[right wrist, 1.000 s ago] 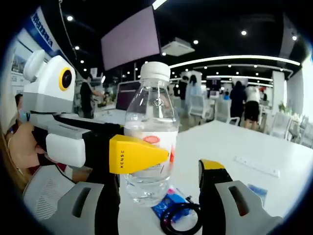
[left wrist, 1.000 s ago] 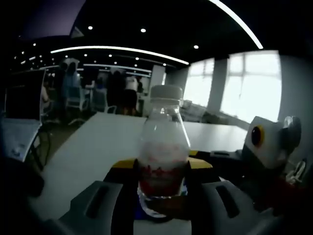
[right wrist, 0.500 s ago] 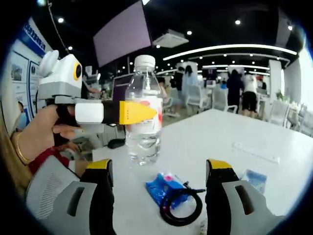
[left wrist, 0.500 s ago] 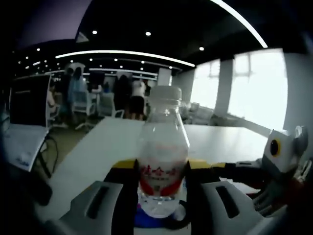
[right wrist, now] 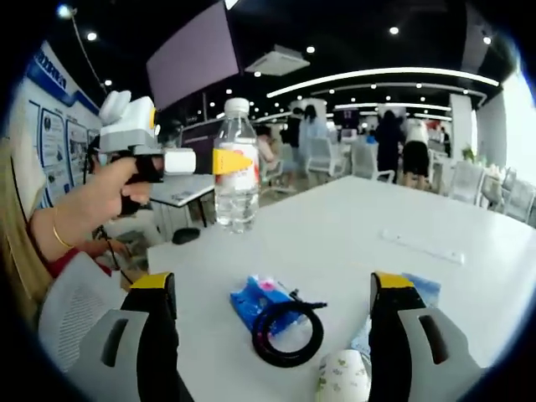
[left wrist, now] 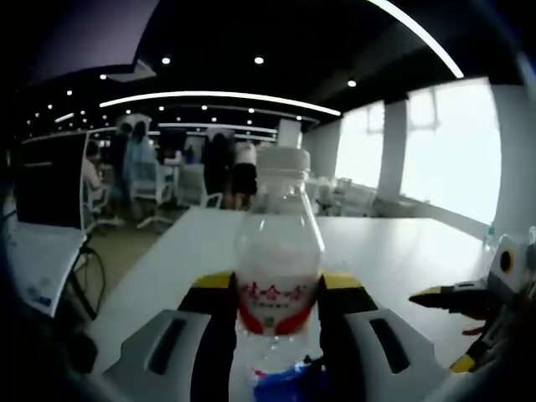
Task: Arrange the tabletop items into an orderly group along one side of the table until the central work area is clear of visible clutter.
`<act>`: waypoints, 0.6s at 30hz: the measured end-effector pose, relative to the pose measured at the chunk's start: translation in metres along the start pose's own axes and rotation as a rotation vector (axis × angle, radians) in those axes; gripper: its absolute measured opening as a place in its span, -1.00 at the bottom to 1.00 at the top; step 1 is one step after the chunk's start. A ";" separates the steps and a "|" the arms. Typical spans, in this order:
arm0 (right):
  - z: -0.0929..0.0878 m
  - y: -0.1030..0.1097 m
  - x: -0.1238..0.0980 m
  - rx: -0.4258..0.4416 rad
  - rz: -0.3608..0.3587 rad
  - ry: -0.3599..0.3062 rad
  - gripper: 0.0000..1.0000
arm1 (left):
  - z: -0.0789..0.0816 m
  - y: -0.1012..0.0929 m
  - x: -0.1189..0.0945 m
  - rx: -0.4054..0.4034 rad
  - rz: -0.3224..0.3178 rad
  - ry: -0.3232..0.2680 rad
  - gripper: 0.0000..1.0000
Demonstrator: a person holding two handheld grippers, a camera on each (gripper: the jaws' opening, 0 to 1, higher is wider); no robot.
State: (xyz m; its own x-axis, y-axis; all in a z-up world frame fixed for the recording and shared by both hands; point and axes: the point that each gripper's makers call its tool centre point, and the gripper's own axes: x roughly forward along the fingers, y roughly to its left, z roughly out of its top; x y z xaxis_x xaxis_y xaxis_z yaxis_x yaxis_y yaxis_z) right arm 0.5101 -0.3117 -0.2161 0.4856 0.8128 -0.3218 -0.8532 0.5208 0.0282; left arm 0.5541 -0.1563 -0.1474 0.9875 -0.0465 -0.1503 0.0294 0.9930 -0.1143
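A clear water bottle with a white cap and a red label stands upright between my left gripper's yellow-tipped jaws, which are shut on it. In the right gripper view a hand holds that left gripper and the bottle by the table's far left edge; I cannot tell whether its base touches the table. My right gripper is open and holds nothing. Beyond its jaws lie a blue packet and a black ring. The right gripper also shows low at the right of the left gripper view.
On the white table there is a floral-patterned object near my right jaw, a pale blue packet and a long white strip. A person's arm is at the left. Office chairs and people stand far behind.
The left gripper has carried the bottle away from the blue packet toward the table's far left edge. The right gripper has drawn back from it, still open.
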 end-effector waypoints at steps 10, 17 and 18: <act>-0.021 -0.031 -0.004 0.060 -0.090 0.034 0.99 | -0.003 0.029 0.040 0.039 0.024 0.017 -0.31; -0.036 -0.052 -0.005 0.095 -0.129 0.025 0.99 | -0.006 0.040 0.064 0.022 0.022 0.012 -0.31; -0.040 -0.053 -0.005 0.106 -0.136 0.039 0.99 | -0.009 0.042 0.069 0.023 0.030 0.015 -0.31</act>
State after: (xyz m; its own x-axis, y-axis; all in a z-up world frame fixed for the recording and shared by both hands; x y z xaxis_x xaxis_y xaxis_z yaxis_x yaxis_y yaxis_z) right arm 0.5457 -0.3538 -0.2539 0.5858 0.7233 -0.3656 -0.7542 0.6517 0.0808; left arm 0.6217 -0.1183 -0.1712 0.9857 -0.0185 -0.1675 0.0039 0.9962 -0.0873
